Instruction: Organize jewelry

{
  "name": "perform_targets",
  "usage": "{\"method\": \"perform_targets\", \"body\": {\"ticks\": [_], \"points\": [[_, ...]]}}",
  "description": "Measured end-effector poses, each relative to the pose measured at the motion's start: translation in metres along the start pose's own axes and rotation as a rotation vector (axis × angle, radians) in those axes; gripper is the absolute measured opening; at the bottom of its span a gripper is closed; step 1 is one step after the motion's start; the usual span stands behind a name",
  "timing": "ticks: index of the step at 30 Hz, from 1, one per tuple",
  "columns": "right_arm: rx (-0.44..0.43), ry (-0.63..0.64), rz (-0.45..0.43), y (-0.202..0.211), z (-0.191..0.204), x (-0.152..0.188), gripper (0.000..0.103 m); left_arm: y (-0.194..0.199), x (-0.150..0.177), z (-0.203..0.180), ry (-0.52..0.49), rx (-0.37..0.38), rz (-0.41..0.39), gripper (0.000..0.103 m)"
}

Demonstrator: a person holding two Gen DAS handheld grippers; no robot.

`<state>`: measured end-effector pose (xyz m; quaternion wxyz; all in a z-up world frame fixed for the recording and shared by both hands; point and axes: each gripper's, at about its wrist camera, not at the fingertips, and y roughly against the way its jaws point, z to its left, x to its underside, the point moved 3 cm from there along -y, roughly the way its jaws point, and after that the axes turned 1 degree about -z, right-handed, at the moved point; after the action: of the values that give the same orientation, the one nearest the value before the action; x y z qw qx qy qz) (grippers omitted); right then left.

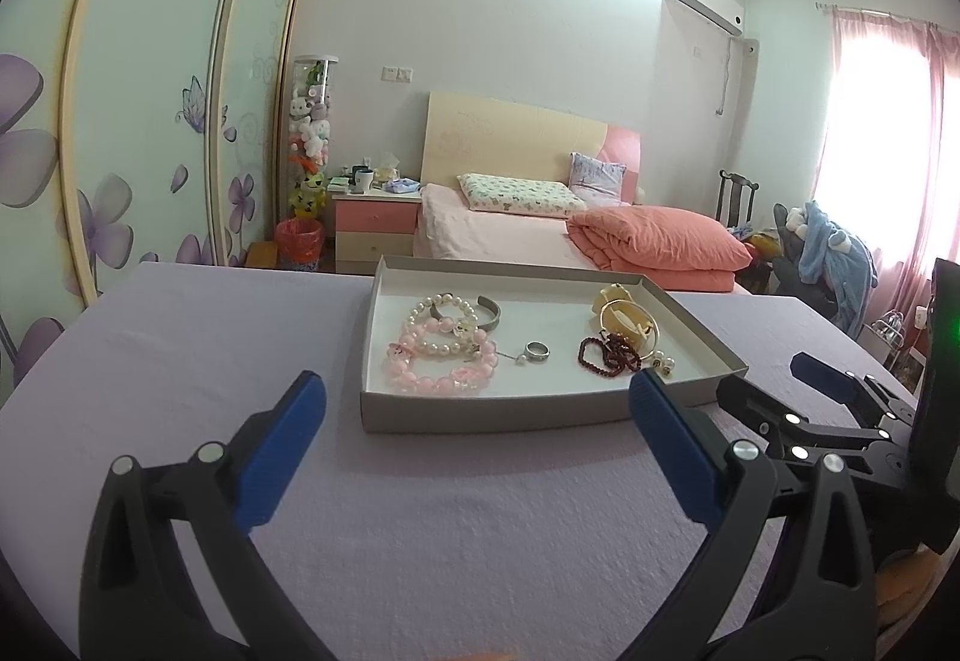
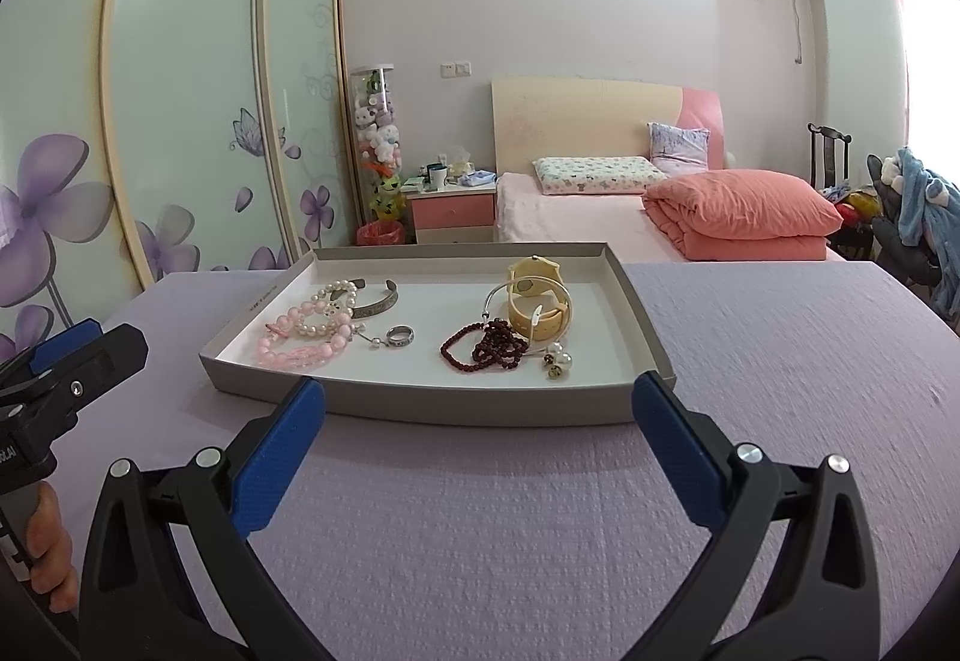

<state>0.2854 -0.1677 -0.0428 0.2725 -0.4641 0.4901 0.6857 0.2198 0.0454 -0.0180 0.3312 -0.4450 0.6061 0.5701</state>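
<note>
Currently both grippers hover low over the lavender-covered table point(image 2: 780, 337), short of the grey tray point(image 2: 420, 409), holding nothing. Left gripper point(image 1: 477, 391): fingers spread wide. Right gripper point(image 2: 478, 400): same, fingers wide apart, and it sits just right of the left one.

All jewelry visible lies inside the tray, in two loose groups. Left group: pink bead bracelets point(image 2: 300, 352), pearl bracelet point(image 2: 330, 310), metal cuff point(image 2: 375, 298), silver ring point(image 2: 401, 335), small pin beside it. Right group: yellow watch point(image 2: 537, 301), thin bangle leaning on it, dark red bead string point(image 2: 486, 349), pearl earrings point(image 2: 558, 361).

Pieces overlap and tangle within each group, so that's either a pre-sort heap or a finished rough sort by side; can't tell which. Wide fingers facing the tray's near wall fit either an approach or a pull-back. No other container in view.
</note>
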Motion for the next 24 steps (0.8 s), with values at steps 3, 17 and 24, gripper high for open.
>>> {"method": "perform_targets", "body": {"ticks": [3,17,24], "points": [[0.0,0.003,-0.003,0.0003,0.0002,-0.0002,0.101,0.0005,-0.0004,0.0,0.001,0.0,-0.002,0.099],[-0.006,0.001,-0.011,0.0015,0.0028,-0.0029,0.101,0.0016,-0.0012,0.0009,0.002,-0.002,-0.011,0.099],[-0.007,0.001,-0.011,0.0018,0.0018,-0.0026,0.101,0.0014,-0.0011,0.0007,0.001,-0.002,-0.011,0.099]]}}
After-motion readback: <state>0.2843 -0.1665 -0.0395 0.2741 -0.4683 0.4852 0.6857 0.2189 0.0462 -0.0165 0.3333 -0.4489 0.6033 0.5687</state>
